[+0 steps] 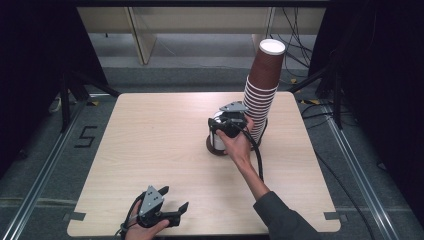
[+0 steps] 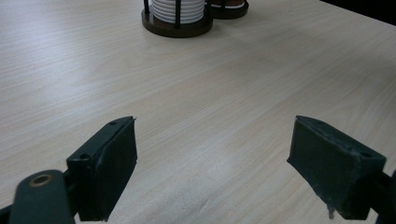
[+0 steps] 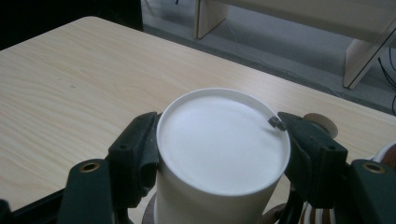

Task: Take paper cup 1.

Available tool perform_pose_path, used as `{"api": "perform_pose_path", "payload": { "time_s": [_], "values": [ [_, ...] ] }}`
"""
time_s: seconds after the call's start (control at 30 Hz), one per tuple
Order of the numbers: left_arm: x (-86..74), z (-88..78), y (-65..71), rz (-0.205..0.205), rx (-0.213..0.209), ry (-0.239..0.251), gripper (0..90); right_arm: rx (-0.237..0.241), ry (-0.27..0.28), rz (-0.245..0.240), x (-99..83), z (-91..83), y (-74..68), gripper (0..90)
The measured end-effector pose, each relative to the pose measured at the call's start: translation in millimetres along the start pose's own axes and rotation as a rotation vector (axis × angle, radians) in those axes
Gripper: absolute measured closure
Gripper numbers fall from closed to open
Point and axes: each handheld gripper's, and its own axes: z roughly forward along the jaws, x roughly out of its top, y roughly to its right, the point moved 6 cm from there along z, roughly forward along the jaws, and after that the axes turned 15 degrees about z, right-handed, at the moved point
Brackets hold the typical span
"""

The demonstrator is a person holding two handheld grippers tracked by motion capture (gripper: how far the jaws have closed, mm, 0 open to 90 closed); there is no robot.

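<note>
a pale wooden table [image 1: 150, 150] fills the centre of the frame. grey floor [image 1: 45, 165] surrounds it. cables [image 1: 300, 55] trail at upper right.

Right gripper [image 1: 227, 125] and hand hide most of white cup [image 1: 218, 140]; holder [image 2: 177, 21] top cropped.

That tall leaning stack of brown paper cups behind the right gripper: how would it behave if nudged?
The stack of brown cups would probably tip easily: it is tall, narrow and already leans. It likely weighs little, being nested paper, so a light bump from the right gripper closed on the white cup beside it might shift it. It may bend or separate rather than fall as one piece.
</note>
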Motion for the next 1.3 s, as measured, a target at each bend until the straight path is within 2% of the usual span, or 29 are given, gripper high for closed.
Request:
{"api": "perform_pose_path", "payload": {
  "time_s": [0.07, 0.1, 0.13, 0.23, 0.33, 0.37, 0.4, 0.53, 0.57, 0.77, 0.8, 0.9, 0.97, 1.0, 1.03, 1.23, 1.3],
  "values": [
    [-0.1, -0.2, 0.1, 0.002, 0.002, -0.005, 14.8, 0.002, -0.003, 0.048, -0.5, 0.6, -2.5, 33.8],
    [-0.1, -0.3, 0.1, 0.002, 0.001, -0.004, 14.8, 0.001, -0.004, 0.024, 0.6, 0.9, -2.8, 34.1],
    [-0.1, -0.4, 0.0, 0.001, 0.002, -0.004, 14.8, 0.001, -0.004, 0.024, 0.6, 0.9, -2.8, 34.1],
    [0.0, -0.7, -0.2, 0.000, 0.002, -0.003, 14.8, -0.009, -0.022, 0.061, 0.0, -1.7, -3.0, 34.4],
    [0.0, -0.5, 0.0, 0.002, 0.001, -0.004, 14.8, -0.002, -0.008, 0.045, 2.6, -4.8, -3.8, 34.6],
    [0.0, -0.3, 0.2, 0.003, 0.001, -0.005, 14.8, 0.003, 0.005, 0.019, 4.6, -5.0, -3.2, 34.6],
    [0.0, 0.1, 0.6, 0.001, 0.000, -0.002, 14.8, 0.002, 0.009, 0.040, 6.1, -7.1, -4.5, 34.6],
    [0.4, 1.1, 1.2, -0.004, -0.005, 0.009, 14.8, 0.002, 0.035, 0.034, 15.8, -16.0, -7.9, 34.6],
    [0.0, 0.9, 1.0, -0.001, -0.006, 0.005, 14.8, 0.003, 0.043, 0.005, 19.5, -18.3, -7.8, 34.6],
    [0.2, 1.1, 1.7, 0.005, -0.014, 0.004, 14.8, 0.019, 0.075, 0.039, 36.1, -34.1, -14.8, 34.7],
    [0.3, 1.2, 1.9, 0.005, -0.015, 0.004, 14.8, 0.018, 0.092, 0.018, 42.8, -37.6, -14.9, 34.8],
    [0.2, 1.2, 1.9, 0.006, -0.015, 0.004, 14.8, 0.023, 0.101, 0.025, 47.5, -40.4, -15.7, 34.9],
    [0.4, 1.1, 1.9, 0.004, -0.015, 0.005, 14.8, 0.022, 0.109, 0.006, 52.2, -43.0, -15.0, 34.9],
    [0.4, 1.2, 2.0, 0.005, -0.015, 0.005, 14.8, 0.024, 0.111, 0.023, 53.2, -44.3, -15.8, 34.9],
    [0.3, 1.1, 2.0, 0.005, -0.015, 0.005, 14.8, 0.023, 0.114, 0.022, 54.6, -46.2, -16.0, 34.9],
    [0.3, 1.0, 1.4, 0.002, -0.011, 0.006, 14.8, 0.053, 0.135, 0.012, 60.4, -58.5, -20.6, 34.9],
    [0.3, 1.1, 1.4, 0.001, -0.007, 0.003, 14.8, 0.076, 0.135, 0.014, 60.4, -64.5, -24.1, 34.9]
  ]
}}
